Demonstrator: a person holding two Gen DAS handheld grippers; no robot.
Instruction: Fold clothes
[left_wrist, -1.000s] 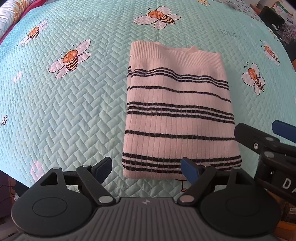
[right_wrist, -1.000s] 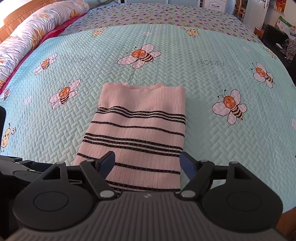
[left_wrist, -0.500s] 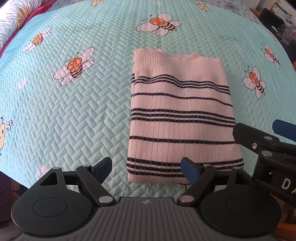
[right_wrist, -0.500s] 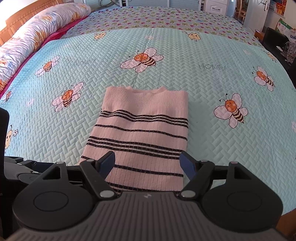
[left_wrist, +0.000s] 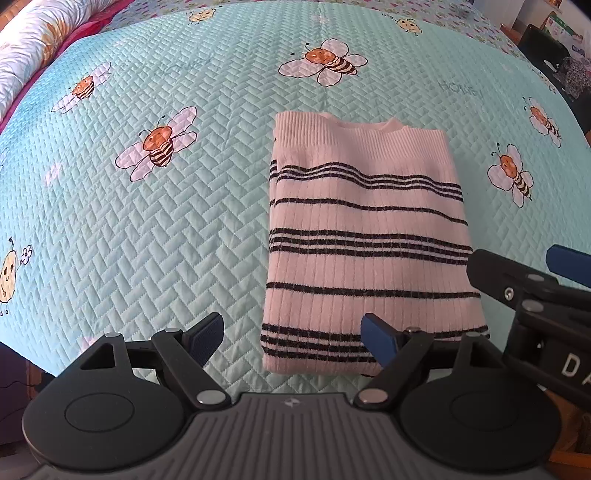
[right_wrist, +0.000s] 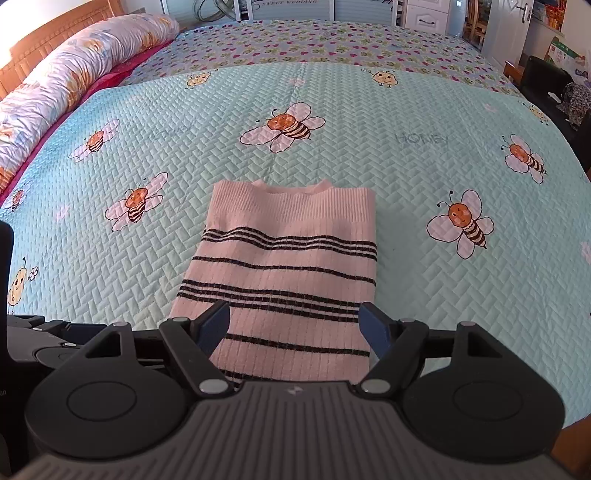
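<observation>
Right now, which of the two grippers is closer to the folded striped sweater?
Right, though only slightly. The right gripper hangs open directly over the sweater's near end. The left gripper hangs open at its near left corner, one finger over the bedspread.

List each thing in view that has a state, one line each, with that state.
Sweater: folded into a neat rectangle, lying flat on the quilt, collar at the far end, held by neither gripper.
Left gripper: open, nothing between its fingers, over the sweater's near left corner.
Right gripper: open, empty, above the sweater's near end.
Quilt: spread flat over the bed.
</observation>
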